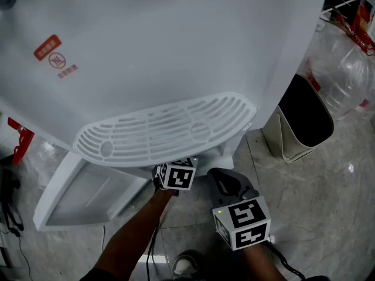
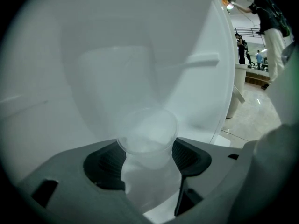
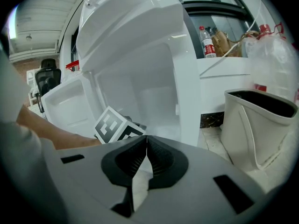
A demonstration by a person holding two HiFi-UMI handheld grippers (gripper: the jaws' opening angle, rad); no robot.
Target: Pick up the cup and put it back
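Overhead: grille tray (image 1: 164,130) overhangs your left gripper (image 1: 176,176) | right: bin (image 1: 272,134) stands near | floor (image 1: 328,174) between lies open.

Left tool (image 2: 147,157) and right tool (image 3: 146,148) are grey.

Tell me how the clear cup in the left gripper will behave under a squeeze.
The clear plastic cup looks thin-walled, so it would probably flex or crumple if the left gripper presses harder. It seems empty, so likely very light. Its smooth sides may slip between the ribbed pads.
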